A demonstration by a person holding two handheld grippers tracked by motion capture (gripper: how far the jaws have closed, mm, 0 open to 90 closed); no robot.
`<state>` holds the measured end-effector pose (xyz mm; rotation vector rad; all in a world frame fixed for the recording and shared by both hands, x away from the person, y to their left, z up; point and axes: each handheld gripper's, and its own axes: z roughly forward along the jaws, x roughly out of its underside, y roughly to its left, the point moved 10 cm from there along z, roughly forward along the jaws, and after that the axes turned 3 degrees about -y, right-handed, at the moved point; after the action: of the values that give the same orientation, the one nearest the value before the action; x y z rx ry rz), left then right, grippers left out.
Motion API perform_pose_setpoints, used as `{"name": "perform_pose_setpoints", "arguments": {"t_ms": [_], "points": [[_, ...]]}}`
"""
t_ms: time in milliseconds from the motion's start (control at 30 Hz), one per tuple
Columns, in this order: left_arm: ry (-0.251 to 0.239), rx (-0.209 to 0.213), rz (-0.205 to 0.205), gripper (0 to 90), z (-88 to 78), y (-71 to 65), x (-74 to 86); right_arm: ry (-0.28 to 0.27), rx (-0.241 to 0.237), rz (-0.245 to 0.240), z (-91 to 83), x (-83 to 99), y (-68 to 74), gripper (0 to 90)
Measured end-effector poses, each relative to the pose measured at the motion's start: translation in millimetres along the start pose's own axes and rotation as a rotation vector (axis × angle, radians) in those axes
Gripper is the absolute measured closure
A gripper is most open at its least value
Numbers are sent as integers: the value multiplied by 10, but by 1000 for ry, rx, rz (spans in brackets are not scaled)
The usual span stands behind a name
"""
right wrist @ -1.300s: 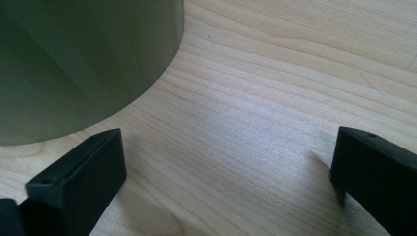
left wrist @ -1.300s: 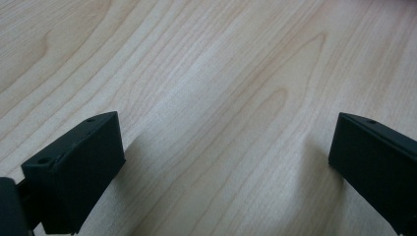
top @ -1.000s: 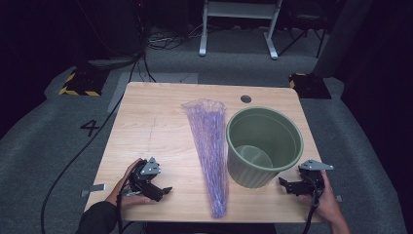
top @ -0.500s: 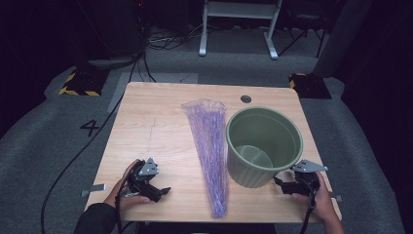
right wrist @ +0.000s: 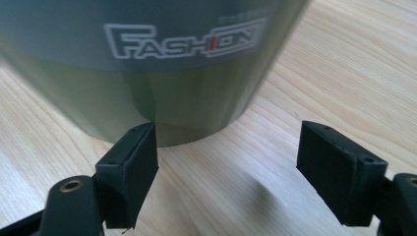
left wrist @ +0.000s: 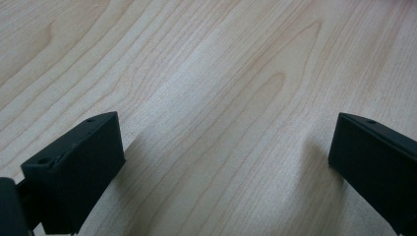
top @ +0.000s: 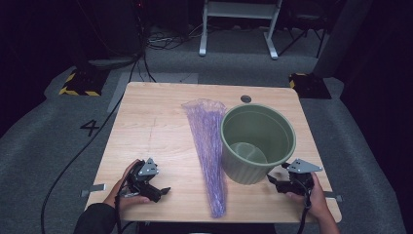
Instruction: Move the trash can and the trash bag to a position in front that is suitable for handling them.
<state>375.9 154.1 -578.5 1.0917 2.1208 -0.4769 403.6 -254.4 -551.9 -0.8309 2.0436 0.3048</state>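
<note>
Wood table (top: 146, 122) w/ a small round hole (top: 246, 99) near its far edge. Purple mesh bag (top: 208, 146) lies flat on the table approx. mid-top, wide end toward the far edge, narrow end at the near edge. On the grey carpet: white metal frame (top: 238, 24) well beyond the table, yellow-black striped block (top: 78, 84) off the table's far-left corner, a dark block (top: 307, 84) off its far-right corner, the number 4 (top: 90, 127) to the table's left.
</note>
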Motion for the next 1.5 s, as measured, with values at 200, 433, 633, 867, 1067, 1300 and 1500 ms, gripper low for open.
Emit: {"name": "perform_pose_setpoints", "arguments": {"t_ms": [200, 433, 633, 867, 1067, 1300, 1500], "points": [[-1, 1, -1, 0, 1, -1, -1, 11, -70, -46, 111, -59, 137, 216], [0, 0, -2, 0, 1, -2, -1, 5, -94, -85, 167, -178, 292, 191], [1, -4, -4, 0, 13, -2, -13, -2, -100, -89, 265, -243, 299, 194], [-1, -5, -9, 0, 18, -6, -17, 5, -80, -91, 429, -341, 302, 210], [-1, -5, -11, 0, 19, -8, -18, 13, -58, -103, 540, -409, 321, 211], [-2, -4, -9, 0, 26, -10, -25, 24, -52, -95, 666, -486, 346, 210], [-1, -3, -8, 0, 40, -19, -38, 27, -44, -92, 758, -556, 351, 207]]}}
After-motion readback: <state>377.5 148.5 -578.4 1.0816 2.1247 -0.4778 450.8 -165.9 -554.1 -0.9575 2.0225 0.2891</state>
